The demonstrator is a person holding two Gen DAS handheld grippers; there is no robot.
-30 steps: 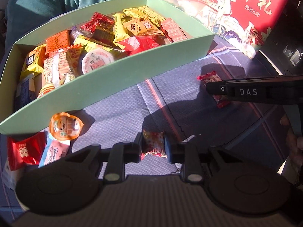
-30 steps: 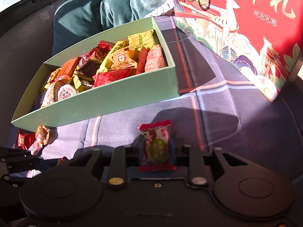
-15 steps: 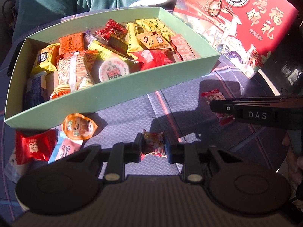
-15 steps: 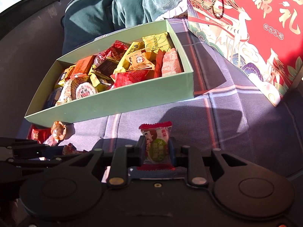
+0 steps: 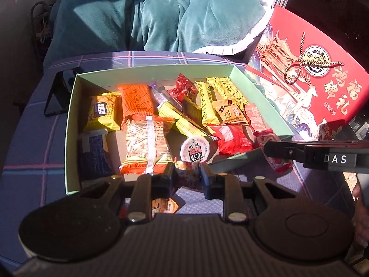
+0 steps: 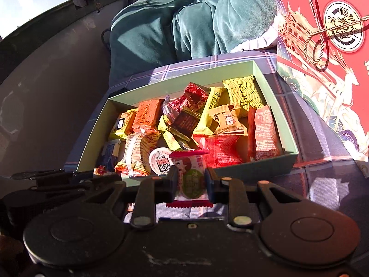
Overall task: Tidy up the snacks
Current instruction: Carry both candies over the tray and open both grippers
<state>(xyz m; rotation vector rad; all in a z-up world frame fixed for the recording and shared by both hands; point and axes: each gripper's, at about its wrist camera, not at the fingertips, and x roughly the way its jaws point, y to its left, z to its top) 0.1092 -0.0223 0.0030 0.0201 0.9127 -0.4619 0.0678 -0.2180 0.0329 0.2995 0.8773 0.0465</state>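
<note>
A pale green box (image 5: 71, 124) (image 6: 272, 85) holds several wrapped snacks. My left gripper (image 5: 187, 175) is shut on a small red and orange candy (image 5: 188, 176), held above the box's near wall. My right gripper (image 6: 191, 180) is shut on a red-edged packet with a green label (image 6: 191, 180), also over the near wall. In the left wrist view the right gripper (image 5: 272, 149) reaches in from the right with its red packet (image 5: 274, 152). The left gripper's dark fingers (image 6: 46, 175) show at the left of the right wrist view, with a bit of its candy (image 6: 100, 169).
A red gift box with gold lettering (image 5: 322, 78) (image 6: 327, 46) stands right of the green box. A person in teal clothing (image 5: 161, 11) (image 6: 184, 18) sits behind the checked tablecloth (image 5: 30, 138). An orange jelly cup (image 5: 163, 205) lies on the cloth under the left gripper. A black stand (image 5: 57, 94) sits left of the box.
Both grippers have risen and moved toward the green box with their snacks, from over the bare cloth to above its near wall. The loose snacks on the cloth have slipped out of sight.
</note>
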